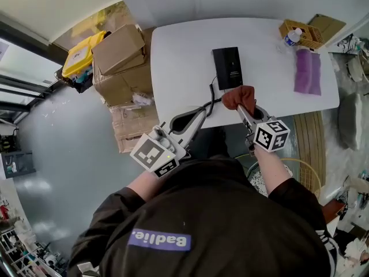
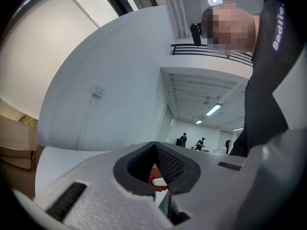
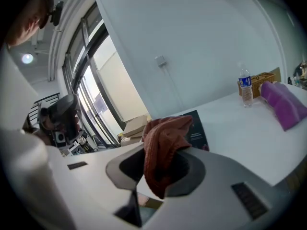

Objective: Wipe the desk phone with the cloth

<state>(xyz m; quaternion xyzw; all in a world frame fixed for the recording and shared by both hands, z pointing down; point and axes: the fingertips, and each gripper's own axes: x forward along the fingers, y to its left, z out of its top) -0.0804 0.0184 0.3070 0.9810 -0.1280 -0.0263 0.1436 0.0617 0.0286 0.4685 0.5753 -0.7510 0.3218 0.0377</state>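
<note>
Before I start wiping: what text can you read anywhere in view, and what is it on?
"Badlie": purple patch on the person's dark top.
Desk phone: pale print, too small to read.
Water bottle: label too blurred to read.
Marker cubes: square patterns only, no words.
</note>
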